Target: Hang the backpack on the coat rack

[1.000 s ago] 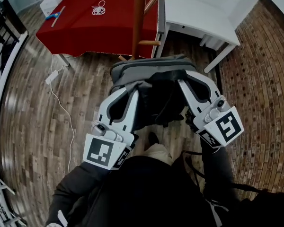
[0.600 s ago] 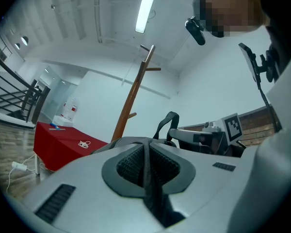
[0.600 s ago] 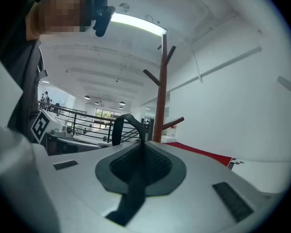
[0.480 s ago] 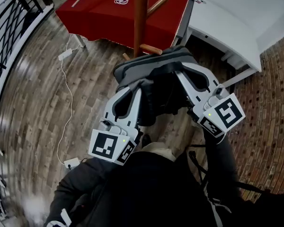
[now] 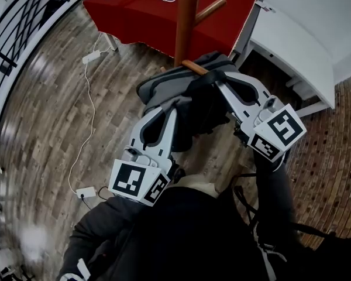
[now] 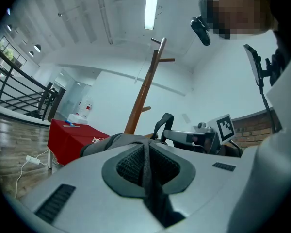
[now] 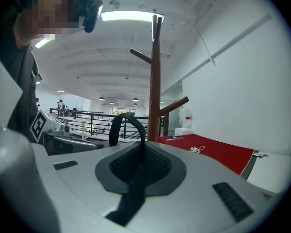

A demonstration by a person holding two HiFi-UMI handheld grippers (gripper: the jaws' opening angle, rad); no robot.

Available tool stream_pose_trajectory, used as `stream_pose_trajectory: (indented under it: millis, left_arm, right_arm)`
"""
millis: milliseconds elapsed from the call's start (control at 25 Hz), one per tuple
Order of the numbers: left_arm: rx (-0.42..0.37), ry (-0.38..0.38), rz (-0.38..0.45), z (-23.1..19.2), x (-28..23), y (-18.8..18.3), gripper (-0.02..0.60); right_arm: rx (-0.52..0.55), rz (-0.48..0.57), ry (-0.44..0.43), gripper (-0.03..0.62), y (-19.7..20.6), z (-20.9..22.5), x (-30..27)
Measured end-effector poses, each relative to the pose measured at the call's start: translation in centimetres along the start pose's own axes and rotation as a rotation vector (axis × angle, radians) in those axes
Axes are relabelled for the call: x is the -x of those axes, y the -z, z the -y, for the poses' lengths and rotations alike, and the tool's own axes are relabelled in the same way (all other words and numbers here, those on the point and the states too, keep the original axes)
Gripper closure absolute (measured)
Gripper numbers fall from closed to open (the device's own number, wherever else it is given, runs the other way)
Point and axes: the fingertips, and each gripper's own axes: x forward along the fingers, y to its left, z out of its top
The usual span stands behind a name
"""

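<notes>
A grey and black backpack (image 5: 178, 95) hangs in the air between my two grippers, right up against the wooden coat rack (image 5: 186, 22). One low peg (image 5: 195, 68) lies across the bag's top edge. My left gripper (image 5: 173, 109) is shut on a black strap (image 6: 146, 154) of the backpack. The right gripper (image 5: 220, 85) is likewise shut on a black strap (image 7: 137, 169). In the right gripper view the bag's carry loop (image 7: 126, 123) stands up just before the coat rack pole (image 7: 155, 86). The left gripper view shows the coat rack (image 6: 144, 93) leaning behind the backpack top (image 6: 106, 142).
A red-covered table (image 5: 152, 13) with a coiled white cord stands behind the rack, and a white desk (image 5: 292, 40) to its right. A white cable and power strip (image 5: 85, 191) lie on the wooden floor at left. A black railing (image 5: 17, 34) runs along the far left.
Both grippers have carried the backpack closer to the coat rack. The low peg, earlier clear of the bag, now lies over its top edge. Both grips look unchanged.
</notes>
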Motion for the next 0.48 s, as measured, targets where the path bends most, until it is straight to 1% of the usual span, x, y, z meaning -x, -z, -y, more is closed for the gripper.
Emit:
stream_pose_trajectory:
  millis: [360,480]
  left_arm:
    - [0.049,-0.041,-0.046,-2.8,-0.9,1.5,0.54]
    - [0.045,-0.05,-0.059,-3.6,-0.9,2.2,0.54]
  right_arm:
    - [-0.091,-0.088,-0.081,0.574,1.9,1.2,-4.0]
    - [-0.122,-0.114,-0.092,0.574,2.9,1.3,-5.0]
